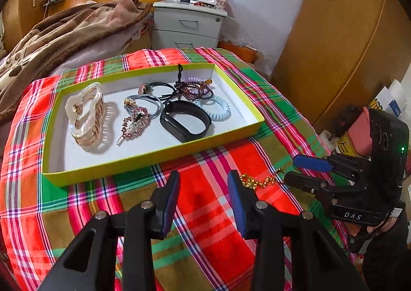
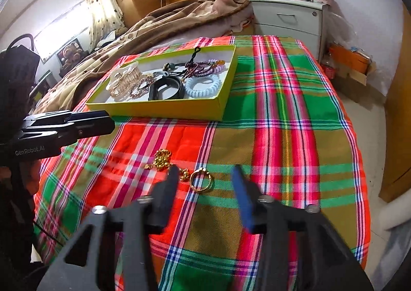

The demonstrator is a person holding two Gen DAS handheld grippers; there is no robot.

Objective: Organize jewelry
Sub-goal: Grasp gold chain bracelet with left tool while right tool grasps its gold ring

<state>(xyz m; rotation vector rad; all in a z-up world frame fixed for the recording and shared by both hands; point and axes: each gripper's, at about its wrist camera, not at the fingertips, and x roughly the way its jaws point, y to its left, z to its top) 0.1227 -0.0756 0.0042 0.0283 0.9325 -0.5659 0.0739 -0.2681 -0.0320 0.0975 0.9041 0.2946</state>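
Observation:
A gold chain (image 2: 163, 158) with a gold ring (image 2: 201, 180) at its end lies on the plaid cloth. My right gripper (image 2: 205, 175) is open, and the ring sits on the cloth between its fingers, untouched. The left wrist view shows the same chain (image 1: 257, 181) just left of the right gripper (image 1: 292, 169). My left gripper (image 1: 203, 176) stands open over bare cloth with nothing in it, in front of the yellow-green tray (image 1: 154, 160). The tray holds a clear hair claw (image 1: 86, 113), a black wristband (image 1: 185, 121), a pale blue coil tie (image 1: 215, 108) and a dark bead bracelet (image 1: 192, 90).
The plaid-covered table (image 2: 282, 111) drops off to the floor on the right. Behind it are a bed with a brown blanket (image 1: 64, 34), a grey drawer unit (image 1: 187, 26) and a wooden wardrobe (image 1: 334, 34). My left gripper (image 2: 109, 122) reaches in from the left edge of the right wrist view.

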